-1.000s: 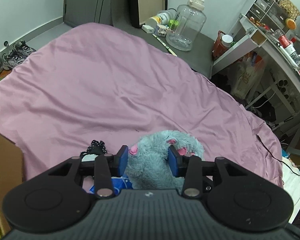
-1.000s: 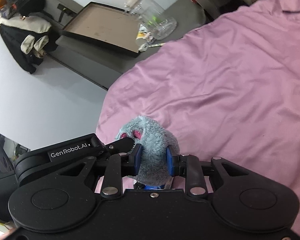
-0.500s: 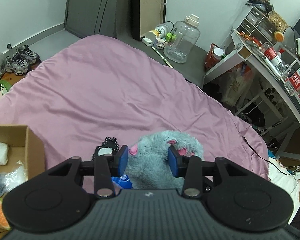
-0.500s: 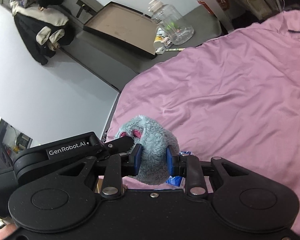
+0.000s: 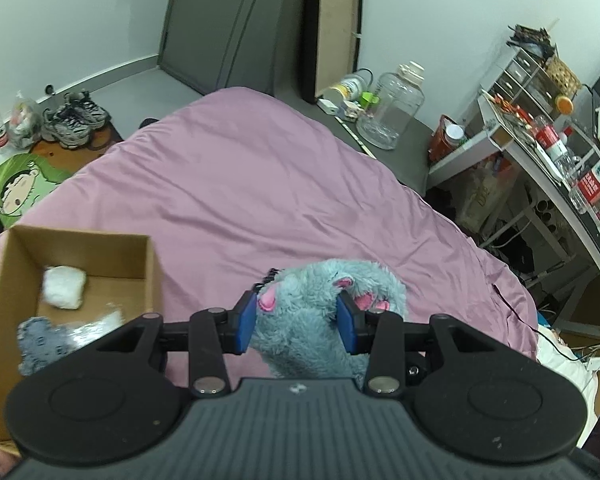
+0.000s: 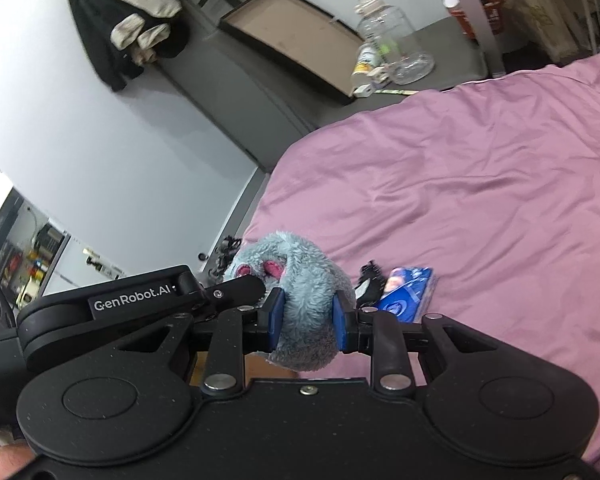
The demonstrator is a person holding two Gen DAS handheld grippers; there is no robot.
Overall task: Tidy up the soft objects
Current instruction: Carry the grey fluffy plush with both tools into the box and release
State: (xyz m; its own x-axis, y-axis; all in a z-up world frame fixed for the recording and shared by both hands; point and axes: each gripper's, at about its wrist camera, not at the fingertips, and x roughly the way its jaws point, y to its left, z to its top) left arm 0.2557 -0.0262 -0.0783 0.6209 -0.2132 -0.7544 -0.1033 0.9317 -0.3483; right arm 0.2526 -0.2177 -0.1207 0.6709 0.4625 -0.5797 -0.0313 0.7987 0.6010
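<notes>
Care is needed so both grips are kept firm while the grey plush toy (image 5: pixel 320 312) is carried leftward over the cardboard box (image 5: pixel 148 264) and released only above it. It is pinched partly closed between the left gripper (image 5: pixel 298 320) pads and, narrower, the right gripper (image 6: pixel 306 320) pads, above the pink bedsheet (image 5: pixel 240 184).

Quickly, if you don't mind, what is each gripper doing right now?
Left gripper: closed on the grey plush toy.
Right gripper: closed on the same plush toy, held above the pink bed cover.
</notes>
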